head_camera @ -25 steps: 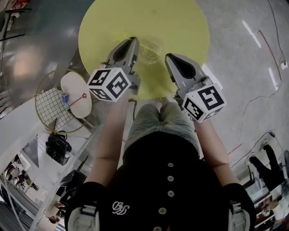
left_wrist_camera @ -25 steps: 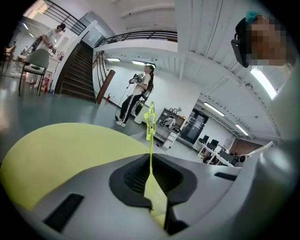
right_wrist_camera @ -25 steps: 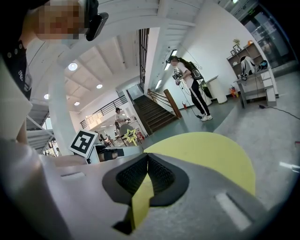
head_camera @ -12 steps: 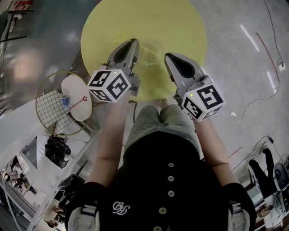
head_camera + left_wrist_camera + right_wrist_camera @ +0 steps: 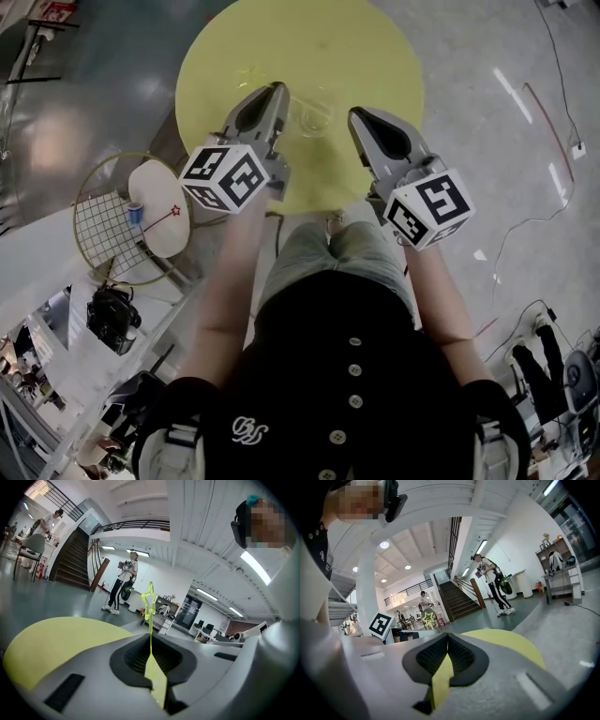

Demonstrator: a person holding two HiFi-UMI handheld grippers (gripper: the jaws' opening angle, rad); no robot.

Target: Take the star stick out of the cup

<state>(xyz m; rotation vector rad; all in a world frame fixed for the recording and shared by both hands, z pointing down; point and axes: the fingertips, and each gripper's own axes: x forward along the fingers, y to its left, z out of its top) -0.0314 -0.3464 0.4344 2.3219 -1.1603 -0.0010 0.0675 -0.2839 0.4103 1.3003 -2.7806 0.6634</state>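
Observation:
A thin yellow-green star stick rises straight out of the slit between my left gripper's jaws, which are shut on it. In the head view its star shows faintly just beyond the left gripper. A clear cup stands on the round yellow table between the two grippers, with no stick visible in it. My right gripper hangs to the right of the cup, shut with nothing in it. From the right gripper view the star appears to the left.
Left of the yellow table, lower down, stands a small white round table with a blue cup and a red star stick. Next to it is a wire grid ring. People stand far off in the hall.
Both grippers stay almost where they were over the table's near edge. The right gripper has shifted slightly right and away. The left keeps hold of the stick.

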